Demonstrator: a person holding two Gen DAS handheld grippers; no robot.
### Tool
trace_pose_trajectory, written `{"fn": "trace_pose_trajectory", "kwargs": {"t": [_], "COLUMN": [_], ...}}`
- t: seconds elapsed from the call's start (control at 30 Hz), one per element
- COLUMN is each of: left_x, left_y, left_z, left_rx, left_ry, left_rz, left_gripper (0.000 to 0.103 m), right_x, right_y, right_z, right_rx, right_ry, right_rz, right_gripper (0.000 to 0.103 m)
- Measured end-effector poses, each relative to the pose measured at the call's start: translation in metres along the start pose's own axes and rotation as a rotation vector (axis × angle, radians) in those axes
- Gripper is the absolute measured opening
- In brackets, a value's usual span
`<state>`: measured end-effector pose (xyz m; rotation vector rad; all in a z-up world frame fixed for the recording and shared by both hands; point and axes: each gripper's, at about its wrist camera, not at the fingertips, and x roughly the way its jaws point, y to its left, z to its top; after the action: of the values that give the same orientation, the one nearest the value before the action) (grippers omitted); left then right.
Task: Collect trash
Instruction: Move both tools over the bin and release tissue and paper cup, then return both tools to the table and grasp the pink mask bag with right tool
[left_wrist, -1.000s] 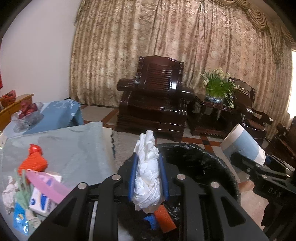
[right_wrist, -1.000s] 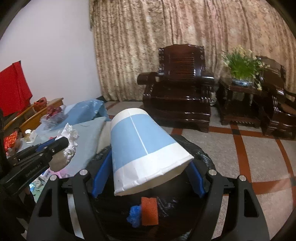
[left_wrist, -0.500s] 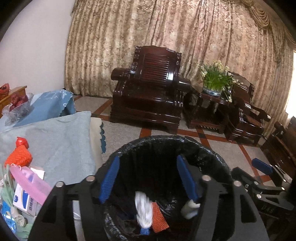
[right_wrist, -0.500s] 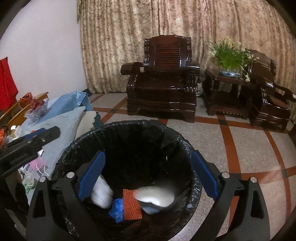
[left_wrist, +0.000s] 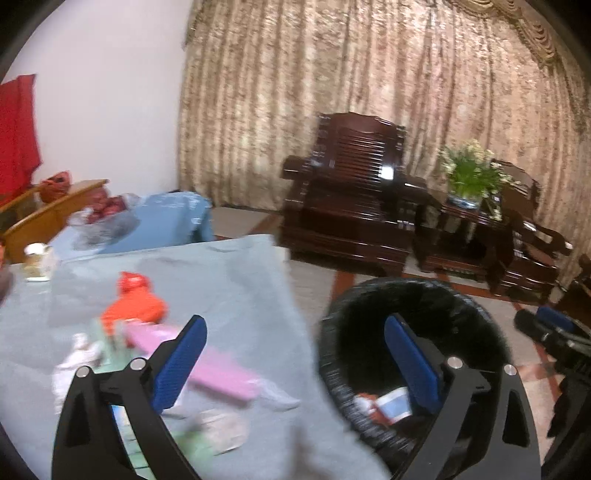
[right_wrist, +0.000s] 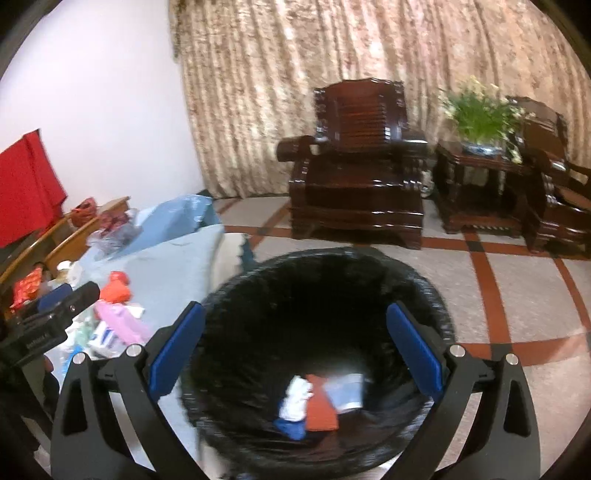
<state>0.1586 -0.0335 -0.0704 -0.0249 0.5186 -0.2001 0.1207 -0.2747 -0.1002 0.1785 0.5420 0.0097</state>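
My left gripper hangs over the edge between the grey-clothed table and the black-lined bin; its jaws are opening with nothing between them. Table trash lies under its left finger: an orange net bundle, a pink packet and a white tissue. My right gripper stands open and empty above the bin. Inside lie a white tissue, an orange piece and the blue paper cup.
A dark wooden armchair and a side table with a potted plant stand beyond the bin on the tiled floor. More clutter and a blue bag sit at the table's far end. The left gripper shows at the right wrist view's left.
Both grippers opened; the white tissue and the blue cup dropped into the bin. The left gripper has since swung left, now partly over the table's trash.
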Motion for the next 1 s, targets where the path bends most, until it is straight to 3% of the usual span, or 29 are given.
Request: {"fn": "trace_pose_trajectory", "kwargs": {"t": [0.3,0.57,0.77,1.0], "left_x": [-0.055,-0.08,-0.074,-0.049], "left_y": [0.088,0.142,0.181,0.207], "left_z": [-0.022,-0.042,-0.056,-0.065], "left_rx": [-0.046,-0.089,-0.12,-0.151], "left_ry": [-0.04,-0.035,-0.011,0.03], "left_rz": [0.187,0.3,0.354,0.38], "left_gripper": [0.095,0.095,0.095,0.094], "right_x": [0.01,0.03,0.058,0.1], "right_y": [0.081,0.153,0.201,0.235], "right_z": [-0.003,-0.013,-0.021,-0.033], "right_rx": [-0.084,-0.157,-0.21,-0.26], "right_ry": [0.022,0.052,0.075,0.131], "right_rz": [0.134,0.239,0.308,0.323], "right_gripper": [0.096,0.096,0.096,0.096]}}
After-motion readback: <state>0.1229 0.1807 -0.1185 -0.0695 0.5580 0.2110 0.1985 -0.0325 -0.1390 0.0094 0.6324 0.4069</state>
